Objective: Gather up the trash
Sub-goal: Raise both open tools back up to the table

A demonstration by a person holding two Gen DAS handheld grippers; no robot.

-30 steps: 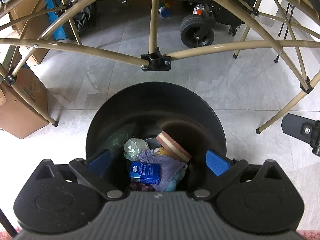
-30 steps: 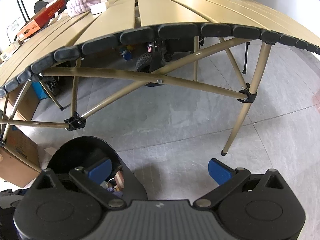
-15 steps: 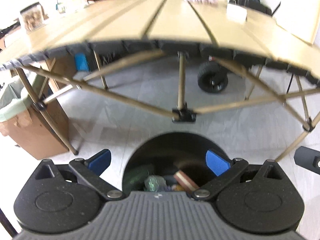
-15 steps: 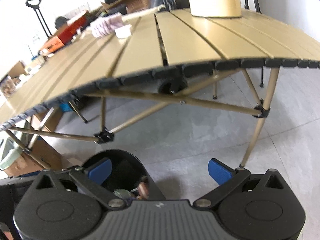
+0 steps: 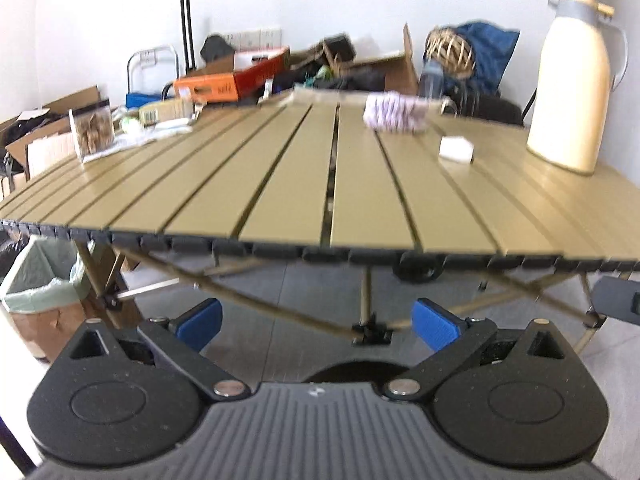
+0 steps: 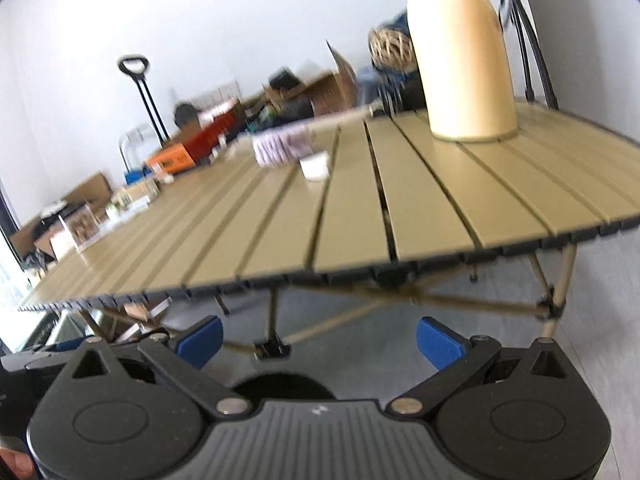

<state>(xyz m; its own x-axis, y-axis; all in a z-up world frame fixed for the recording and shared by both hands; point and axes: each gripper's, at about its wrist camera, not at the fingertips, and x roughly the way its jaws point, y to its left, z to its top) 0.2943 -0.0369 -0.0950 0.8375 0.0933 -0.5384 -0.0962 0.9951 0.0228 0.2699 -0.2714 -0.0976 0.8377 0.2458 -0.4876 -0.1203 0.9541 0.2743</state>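
Left wrist view — slatted table (image 5: 280, 184), cream jug (image 5: 568, 92); white block (image 5: 455, 150)

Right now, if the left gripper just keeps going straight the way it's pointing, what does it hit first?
Probably the table's front edge. The open, empty left gripper points just under the slatted top, so it might instead pass beneath and meet the black joint of the leg frame. Depth is hard to judge.
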